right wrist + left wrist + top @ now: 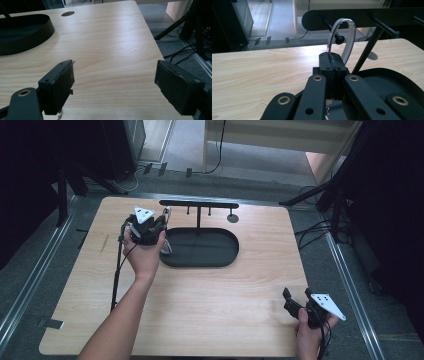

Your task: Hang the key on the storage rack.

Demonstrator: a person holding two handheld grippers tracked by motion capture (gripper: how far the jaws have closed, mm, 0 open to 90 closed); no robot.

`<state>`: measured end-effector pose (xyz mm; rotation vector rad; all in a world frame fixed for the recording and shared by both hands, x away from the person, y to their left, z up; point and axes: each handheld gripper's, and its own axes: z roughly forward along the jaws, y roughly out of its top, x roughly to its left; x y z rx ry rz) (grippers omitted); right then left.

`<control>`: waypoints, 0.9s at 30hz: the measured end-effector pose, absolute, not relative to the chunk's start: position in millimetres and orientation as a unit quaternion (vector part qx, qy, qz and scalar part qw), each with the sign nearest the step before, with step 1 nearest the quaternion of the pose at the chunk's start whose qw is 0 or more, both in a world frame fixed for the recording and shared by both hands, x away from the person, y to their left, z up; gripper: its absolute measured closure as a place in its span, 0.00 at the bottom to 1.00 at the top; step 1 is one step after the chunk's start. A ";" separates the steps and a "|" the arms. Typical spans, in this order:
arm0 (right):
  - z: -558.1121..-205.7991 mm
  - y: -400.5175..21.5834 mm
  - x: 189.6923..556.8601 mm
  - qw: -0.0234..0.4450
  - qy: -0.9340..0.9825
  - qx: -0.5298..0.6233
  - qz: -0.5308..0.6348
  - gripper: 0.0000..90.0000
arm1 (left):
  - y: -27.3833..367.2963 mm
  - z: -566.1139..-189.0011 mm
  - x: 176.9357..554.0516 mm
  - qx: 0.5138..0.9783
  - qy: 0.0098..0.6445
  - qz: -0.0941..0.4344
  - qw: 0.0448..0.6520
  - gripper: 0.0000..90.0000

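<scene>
My left gripper (148, 228) is held up at the left end of a black stand, shut on a clear curved band (342, 37). In the left gripper view the band arches up from the jaws and loops beside a ball-tipped peg (335, 32) under the stand's crossbar (362, 15). I cannot tell whether the band touches the peg. The stand has an oval black tray base (200, 249) and a thin post (198, 219). Low at the table's right front, my right gripper (296, 295) is open with nothing between its jaws.
Further pegs (387, 25) stick out along the crossbar. The wooden table (210, 300) has a round cable hole (232, 218) behind the tray. Black tripod legs and cables stand on the floor to the left and right of the table.
</scene>
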<state>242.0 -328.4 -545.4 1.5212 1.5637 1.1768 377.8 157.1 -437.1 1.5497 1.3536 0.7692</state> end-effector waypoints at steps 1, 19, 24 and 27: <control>-545.4 -328.4 242.0 0.325 0.597 0.580 0.449 0.18 | 157.4 -437.1 378.4 0.628 0.550 0.312 0.454 1.00; -545.4 -328.4 242.0 0.325 0.596 0.581 0.449 0.18 | 156.9 -441.4 390.9 0.617 0.563 0.310 0.455 1.00; -545.4 -328.9 241.9 0.325 0.595 0.580 0.451 0.18 | 155.1 -440.7 396.6 0.617 0.565 0.315 0.448 1.00; -545.3 -328.9 241.9 0.324 0.595 0.581 0.451 0.18 | 154.4 -440.9 398.3 0.618 0.566 0.315 0.446 1.00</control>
